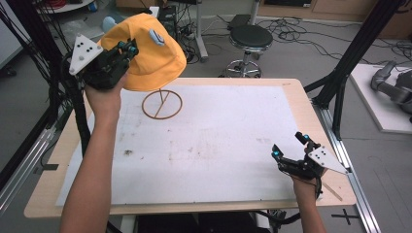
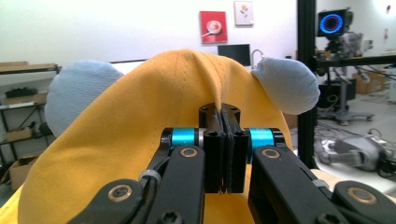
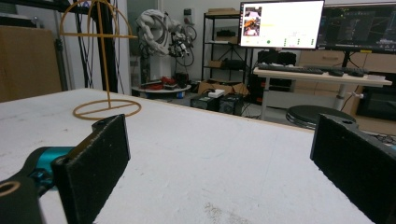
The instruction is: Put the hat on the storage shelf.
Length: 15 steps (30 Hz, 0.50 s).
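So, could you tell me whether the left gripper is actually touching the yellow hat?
Touching. In the left gripper view, the left gripper has its jaws closed on a pinched fold of the yellow hat, with fabric pressed between them. The high view agrees.

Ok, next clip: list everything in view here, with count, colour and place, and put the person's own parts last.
Hat: one, yellow with two light blue ears, held up over the table's far left.
Hat stand: one, tan wire with a ring base, on the table's far left, bare.
Table: one, white sheet on a wooden top.
Stool: one, black, on the floor beyond the table.
Monitors: two, on a desk across the room.
Left gripper: black, shut on the hat's fabric.
Right gripper: black, open, low over the table's near right.
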Available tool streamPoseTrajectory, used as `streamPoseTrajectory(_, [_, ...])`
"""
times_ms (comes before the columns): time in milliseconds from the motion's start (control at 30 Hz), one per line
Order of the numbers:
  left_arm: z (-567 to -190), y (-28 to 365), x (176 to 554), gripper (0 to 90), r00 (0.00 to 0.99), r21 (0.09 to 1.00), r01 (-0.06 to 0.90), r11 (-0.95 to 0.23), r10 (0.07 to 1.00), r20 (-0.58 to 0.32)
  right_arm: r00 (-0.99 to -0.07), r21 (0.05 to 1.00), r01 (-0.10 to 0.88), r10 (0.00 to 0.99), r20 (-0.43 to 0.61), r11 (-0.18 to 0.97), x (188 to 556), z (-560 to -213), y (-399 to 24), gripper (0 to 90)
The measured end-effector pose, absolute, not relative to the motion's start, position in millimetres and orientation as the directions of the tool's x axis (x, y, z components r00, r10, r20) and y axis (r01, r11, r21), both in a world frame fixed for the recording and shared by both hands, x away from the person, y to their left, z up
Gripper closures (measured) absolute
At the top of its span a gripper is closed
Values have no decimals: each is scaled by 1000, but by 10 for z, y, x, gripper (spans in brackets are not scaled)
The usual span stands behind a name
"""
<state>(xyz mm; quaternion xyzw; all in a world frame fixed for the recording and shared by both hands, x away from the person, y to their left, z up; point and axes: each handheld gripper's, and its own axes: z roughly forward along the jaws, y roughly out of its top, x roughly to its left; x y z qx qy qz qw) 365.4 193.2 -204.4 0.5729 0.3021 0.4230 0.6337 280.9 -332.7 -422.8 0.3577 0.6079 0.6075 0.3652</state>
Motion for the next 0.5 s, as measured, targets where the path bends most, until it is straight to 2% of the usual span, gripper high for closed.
streamPoseTrajectory(500, [-2182,1993,4142,882,400,988,-153,32,916,32,-473,1000,-6,881,6,-10,2813,-4230,-3326,43])
